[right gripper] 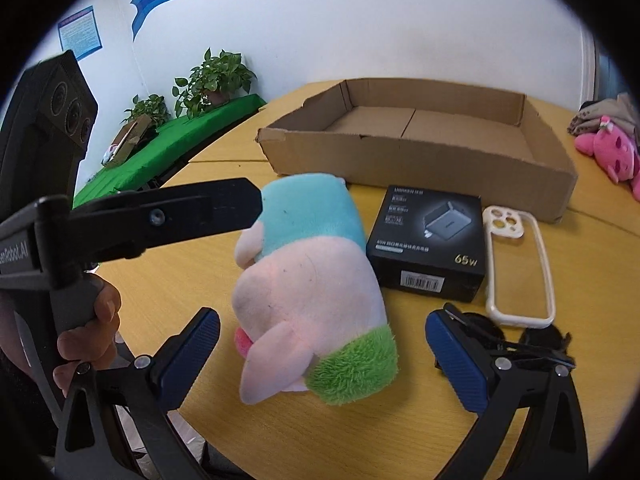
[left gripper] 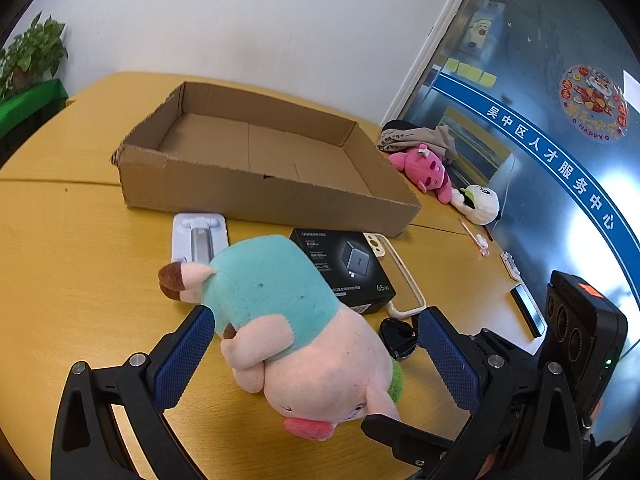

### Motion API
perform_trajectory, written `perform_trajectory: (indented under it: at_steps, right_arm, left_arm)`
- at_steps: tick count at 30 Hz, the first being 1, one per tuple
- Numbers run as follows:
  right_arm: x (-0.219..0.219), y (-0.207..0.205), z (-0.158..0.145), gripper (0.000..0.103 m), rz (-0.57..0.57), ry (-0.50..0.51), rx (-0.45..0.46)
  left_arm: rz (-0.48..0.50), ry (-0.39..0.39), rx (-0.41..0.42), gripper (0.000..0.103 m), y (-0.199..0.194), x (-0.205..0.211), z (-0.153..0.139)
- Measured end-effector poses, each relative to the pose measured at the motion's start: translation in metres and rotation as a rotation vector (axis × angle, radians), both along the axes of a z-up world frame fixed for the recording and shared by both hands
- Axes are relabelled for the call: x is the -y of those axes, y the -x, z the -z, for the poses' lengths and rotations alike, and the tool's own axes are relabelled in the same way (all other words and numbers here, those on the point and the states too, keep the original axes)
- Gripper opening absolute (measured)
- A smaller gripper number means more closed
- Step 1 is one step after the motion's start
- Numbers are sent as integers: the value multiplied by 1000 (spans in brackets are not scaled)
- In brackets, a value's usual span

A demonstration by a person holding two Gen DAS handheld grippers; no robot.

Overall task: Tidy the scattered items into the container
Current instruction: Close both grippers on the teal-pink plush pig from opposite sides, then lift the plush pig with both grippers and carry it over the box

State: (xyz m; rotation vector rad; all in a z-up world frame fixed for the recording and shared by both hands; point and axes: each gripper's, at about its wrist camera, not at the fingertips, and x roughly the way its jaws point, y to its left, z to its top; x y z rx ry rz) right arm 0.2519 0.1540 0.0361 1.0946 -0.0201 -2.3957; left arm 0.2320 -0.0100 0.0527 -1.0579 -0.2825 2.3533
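Our left gripper (left gripper: pixel 316 340) has its blue pads spread wide around the plush pig (left gripper: pixel 288 320), which lies on the yellow table (left gripper: pixel 80 260) between them; whether a pad touches the plush we cannot tell. Our right gripper (right gripper: pixel 322 344) is likewise spread apart, the same pig (right gripper: pixel 308 292) lying between its fingers with gaps on both sides. Just ahead of the left gripper and to its right we see the black charger box (left gripper: pixel 344 268) and a cream phone case (left gripper: pixel 404 280) touching it, with a white phone stand (left gripper: pixel 199 238) ahead to the left. Beyond these sits the cardboard box (left gripper: pixel 256 196), its floor bare. Black sunglasses (right gripper: pixel 532 340) lie by the right gripper's right finger.
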Motion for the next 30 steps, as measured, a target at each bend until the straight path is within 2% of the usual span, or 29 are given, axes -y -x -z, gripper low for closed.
perform_trajectory:
  at_steps: [11,15,19,26,30]
  right_arm:
    - [1,11,6,102,-2,4,11]
    - [6,14,8,102,-24,8,26]
    - [11,18,13,99,-50,3,43]
    - [13,29,22,99,-91,31,101]
    - [16,36,29,89,-140,67,148]
  left_arm:
    - [30,-69,36,103,18,4,11]
    - [31,-76,69,103,24,6,20]
    - [29,-52,115,102,33,5,35]
    - [31,-70,197,89,54,6,57]
    - [56,-146,280,86,62,9,71]
